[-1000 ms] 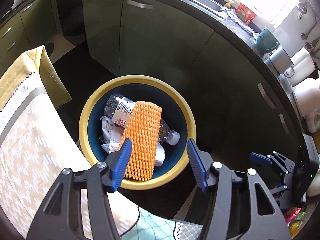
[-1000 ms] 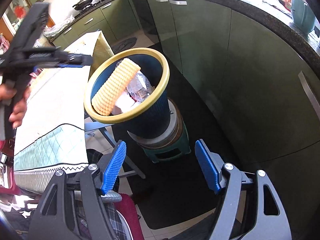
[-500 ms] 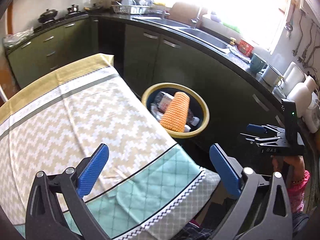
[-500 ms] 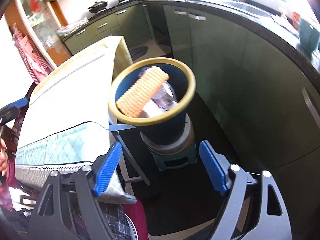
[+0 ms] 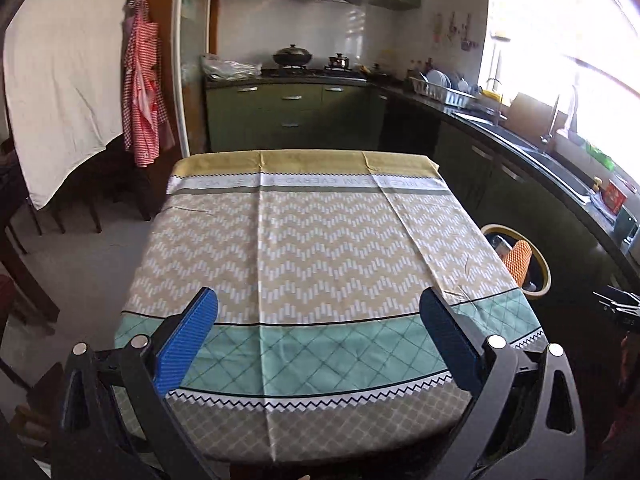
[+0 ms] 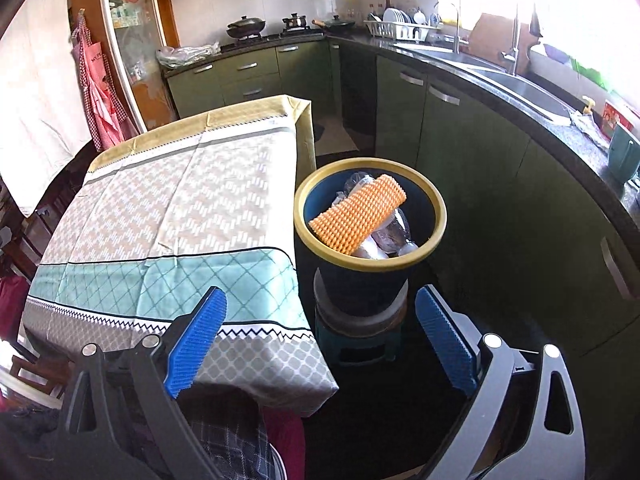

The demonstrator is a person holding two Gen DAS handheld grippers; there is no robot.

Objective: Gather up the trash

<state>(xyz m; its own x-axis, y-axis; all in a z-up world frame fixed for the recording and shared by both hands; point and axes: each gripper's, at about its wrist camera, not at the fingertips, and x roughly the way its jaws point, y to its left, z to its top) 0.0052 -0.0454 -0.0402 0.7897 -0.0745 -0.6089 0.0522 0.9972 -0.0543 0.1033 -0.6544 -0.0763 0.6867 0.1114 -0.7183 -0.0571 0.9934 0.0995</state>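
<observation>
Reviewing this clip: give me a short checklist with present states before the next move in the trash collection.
1. Left gripper empty, jaws wide: ok.
2. Right gripper empty, jaws opening: ok.
3. Orange foam net inside the bin: ok, one end leans on the rim.
4. Bottle inside the bin: ok.
5. Tablecloth free of trash: ok in both views.
6. Trash left on the floor: cannot tell.

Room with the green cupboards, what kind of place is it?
A home kitchen, most likely. A black lidded wok sits on the stove, white plates fill a dish rack, and a steel sink with a tap is under the bright window.
</observation>
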